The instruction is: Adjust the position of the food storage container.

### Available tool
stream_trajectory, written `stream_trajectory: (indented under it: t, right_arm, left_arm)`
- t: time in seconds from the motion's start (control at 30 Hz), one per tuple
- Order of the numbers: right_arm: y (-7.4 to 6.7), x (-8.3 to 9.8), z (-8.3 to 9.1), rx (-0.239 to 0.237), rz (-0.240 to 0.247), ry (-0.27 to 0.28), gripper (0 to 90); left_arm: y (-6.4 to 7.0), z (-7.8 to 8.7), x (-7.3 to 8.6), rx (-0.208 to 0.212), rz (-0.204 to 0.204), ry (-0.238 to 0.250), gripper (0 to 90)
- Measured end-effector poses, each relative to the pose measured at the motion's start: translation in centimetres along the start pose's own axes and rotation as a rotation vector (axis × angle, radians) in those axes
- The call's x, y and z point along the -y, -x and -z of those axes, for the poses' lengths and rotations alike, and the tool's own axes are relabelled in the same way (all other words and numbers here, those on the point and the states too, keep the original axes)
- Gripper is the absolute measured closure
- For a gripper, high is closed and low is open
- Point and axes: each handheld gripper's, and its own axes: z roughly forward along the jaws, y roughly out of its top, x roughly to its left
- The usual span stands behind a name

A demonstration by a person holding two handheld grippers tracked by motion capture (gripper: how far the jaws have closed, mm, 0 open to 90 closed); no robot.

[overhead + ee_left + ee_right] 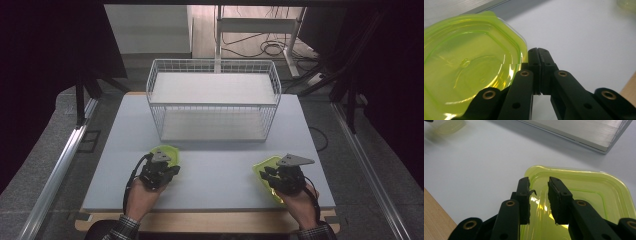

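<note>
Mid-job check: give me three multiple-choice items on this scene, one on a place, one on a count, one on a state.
1. Where is the wire basket? A. far side of the table B. table's near edge C. on the floor
2. How many green containers are on the table? A. one B. two C. four
3. How do the left tool's jaws stand? A. wide apart B. pressed together C. around a cup

Answers: 1 A, it stands beyond both hands. 2 B, the left container and the right container. 3 B, no gap shows between them.
</note>
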Motion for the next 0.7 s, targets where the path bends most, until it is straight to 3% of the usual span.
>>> stream_trajectory:
  t: [0.1, 0.23, 0.4, 0.7]
  right_arm:
    - [0.0, 0.0, 0.0, 0.0, -0.001, -0.001, 70.3]
    - [-0.1, 0.0, -0.1, -0.001, 0.0, 0.0, 70.2]
    - [0.2, 0.0, 0.2, 0.007, -0.01, 0.008, 69.9]
    - [1.2, 0.2, 1.2, 0.03, -0.036, 0.015, 72.4]
  left_arm:
    - [0.5, -0.3, -1.1, -0.001, -0.031, 0.01, 89.1]
    - [1.0, -1.4, -2.8, -0.034, -0.076, 0.006, 89.0]
    - [0.2, -2.6, -3.0, -0.076, -0.067, -0.043, 89.5]
    - [-1.5, -1.5, -1.6, -0.1, -0.009, -0.048, 89.7]
